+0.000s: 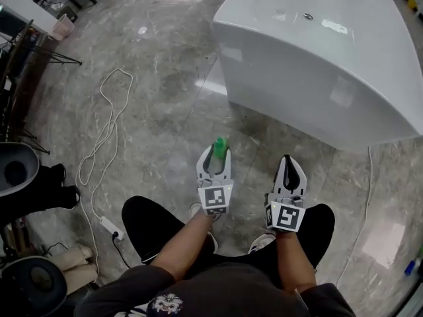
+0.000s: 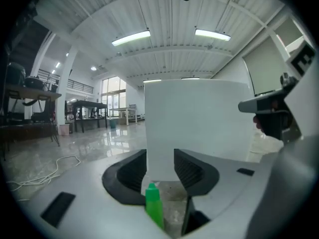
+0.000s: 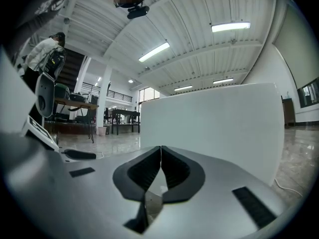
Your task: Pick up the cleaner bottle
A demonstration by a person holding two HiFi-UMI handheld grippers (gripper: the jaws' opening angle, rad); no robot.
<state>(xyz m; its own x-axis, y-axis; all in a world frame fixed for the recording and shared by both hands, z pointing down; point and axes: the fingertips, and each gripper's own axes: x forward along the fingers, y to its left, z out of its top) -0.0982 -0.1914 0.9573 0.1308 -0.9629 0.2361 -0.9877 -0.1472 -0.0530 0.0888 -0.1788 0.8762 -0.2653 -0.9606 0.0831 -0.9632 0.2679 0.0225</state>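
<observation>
Between left gripper (image 2: 160,158) jaws: cleaner bottle (image 2: 153,203) upright, cap pointing up.

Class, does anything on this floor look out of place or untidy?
A white cable snakes in loose loops across the floor at the head view's left, ending at a power strip: a possible trip hazard. Nothing looks spilled or broken.

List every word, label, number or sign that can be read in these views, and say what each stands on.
No readable words or numbers in any view.
Left gripper, cube: a black-and-white square marker, a pattern and not letters.
Right gripper, cube: the same kind of marker, no letters.
Dark shirt: a pale print at the chest, too blurred to read.
Green cleaner bottle: no label shows.
</observation>
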